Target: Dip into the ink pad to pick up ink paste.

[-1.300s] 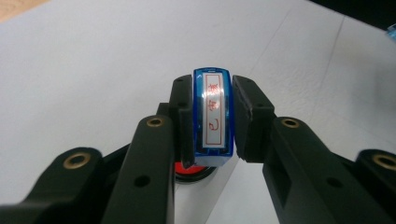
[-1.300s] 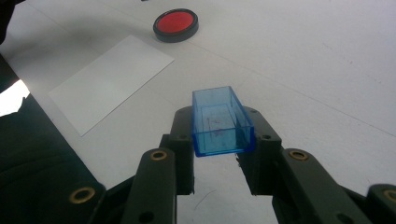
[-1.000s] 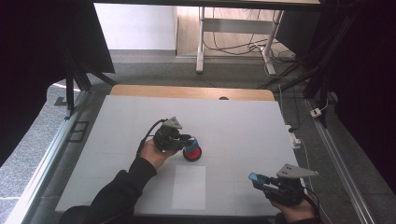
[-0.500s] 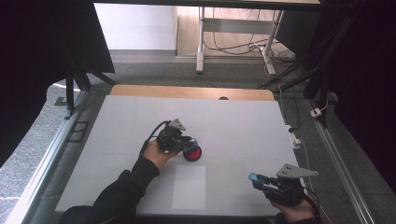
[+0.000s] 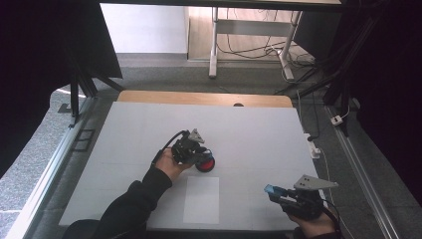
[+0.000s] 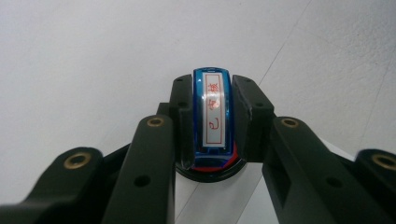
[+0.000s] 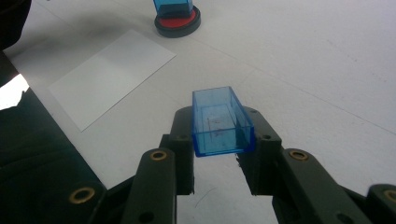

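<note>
While my left gripper (image 5: 198,155) stays clamped on the blue plastic stamp (image 6: 212,112), pressed into the red ink pad (image 5: 205,164) mid-table, nothing shifts; my right gripper (image 7: 223,140) holds its clear blue cap (image 7: 221,122).

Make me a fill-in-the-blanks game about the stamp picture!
1. The left hand-held gripper is shut on the blue ____.
2. The stamp stands on a round ____ ink pad.
3. The right hand-held gripper holds a clear blue ____.
4. A white ____ lies flat on the table.

Missing words: stamp; red; cap; paper
</note>
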Tool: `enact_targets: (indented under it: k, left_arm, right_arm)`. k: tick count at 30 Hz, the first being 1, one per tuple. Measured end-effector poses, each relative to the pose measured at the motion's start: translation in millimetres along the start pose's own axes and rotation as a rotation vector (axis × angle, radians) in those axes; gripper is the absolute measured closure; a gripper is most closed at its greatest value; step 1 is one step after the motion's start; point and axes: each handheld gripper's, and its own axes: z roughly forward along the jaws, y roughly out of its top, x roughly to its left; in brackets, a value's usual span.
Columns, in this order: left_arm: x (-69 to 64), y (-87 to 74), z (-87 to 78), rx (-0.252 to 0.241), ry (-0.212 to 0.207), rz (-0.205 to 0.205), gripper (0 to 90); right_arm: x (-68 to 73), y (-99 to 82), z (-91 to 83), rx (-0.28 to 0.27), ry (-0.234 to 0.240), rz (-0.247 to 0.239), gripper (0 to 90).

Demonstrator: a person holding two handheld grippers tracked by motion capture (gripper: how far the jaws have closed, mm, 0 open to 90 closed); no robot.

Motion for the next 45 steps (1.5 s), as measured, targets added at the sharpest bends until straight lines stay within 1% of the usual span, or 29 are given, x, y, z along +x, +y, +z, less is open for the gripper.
enact_targets:
  k: [7,9,12,17,21,23,25,26,30,31,33,36,40,42,45]
  left_arm:
    - [-3.6,0.5,0.6,0.002,0.015,0.009,71.6]
    - [-3.1,0.5,0.7,0.002,0.013,0.003,71.6]
    - [1.9,-1.5,0.9,-0.012,-0.013,-0.036,71.6]
    - [10.9,-5.5,1.1,-0.035,-0.056,-0.086,71.6]
    - [19.0,-8.4,1.6,-0.05,-0.098,-0.134,71.6]
    - [21.5,-9.5,1.8,-0.056,-0.109,-0.147,71.6]
    - [20.7,-9.4,1.8,-0.055,-0.107,-0.141,71.6]
    - [19.0,-9.0,1.8,-0.054,-0.098,-0.131,71.5]
    - [7.0,-6.4,1.9,-0.045,-0.037,-0.068,71.5]
    - [4.9,-6.0,1.8,-0.045,-0.026,-0.057,71.4]
    - [3.0,-5.5,1.6,-0.043,-0.016,-0.045,71.4]
    - [4.2,-2.1,0.6,-0.028,-0.021,-0.047,71.3]
    - [4.9,1.1,-6.3,-0.061,-0.031,-0.06,71.3]
    - [3.4,2.3,-8.8,-0.065,-0.034,-0.058,71.2]
    - [0.8,2.0,-8.1,-0.06,-0.036,-0.054,71.2]
  right_arm:
    - [0.4,0.3,0.9,0.005,0.0,-0.004,68.7]
    - [0.4,0.4,1.1,0.005,0.001,-0.005,68.7]
    - [0.6,0.5,1.5,0.007,0.002,-0.005,68.7]
    - [0.5,0.5,1.5,0.007,0.002,-0.005,68.7]
    - [0.5,0.5,1.4,0.006,0.001,-0.005,68.7]
    - [0.4,0.4,1.3,0.006,0.002,-0.004,68.7]
    - [0.4,0.5,1.4,0.007,0.002,-0.004,68.7]
    - [0.4,0.5,1.4,0.007,0.002,-0.004,68.7]
    - [0.4,0.6,1.6,0.008,0.003,-0.004,68.7]
    - [0.4,0.7,1.5,0.01,0.002,-0.006,68.7]
    - [0.5,0.8,1.4,0.012,-0.001,-0.007,68.7]
    - [0.3,0.6,1.6,0.008,0.002,-0.004,68.6]
    - [-0.1,0.4,1.2,0.007,0.002,-0.001,68.6]
    - [-0.1,0.4,1.1,0.007,0.001,0.0,68.6]
    - [0.2,0.4,1.1,0.007,0.002,-0.003,68.6]
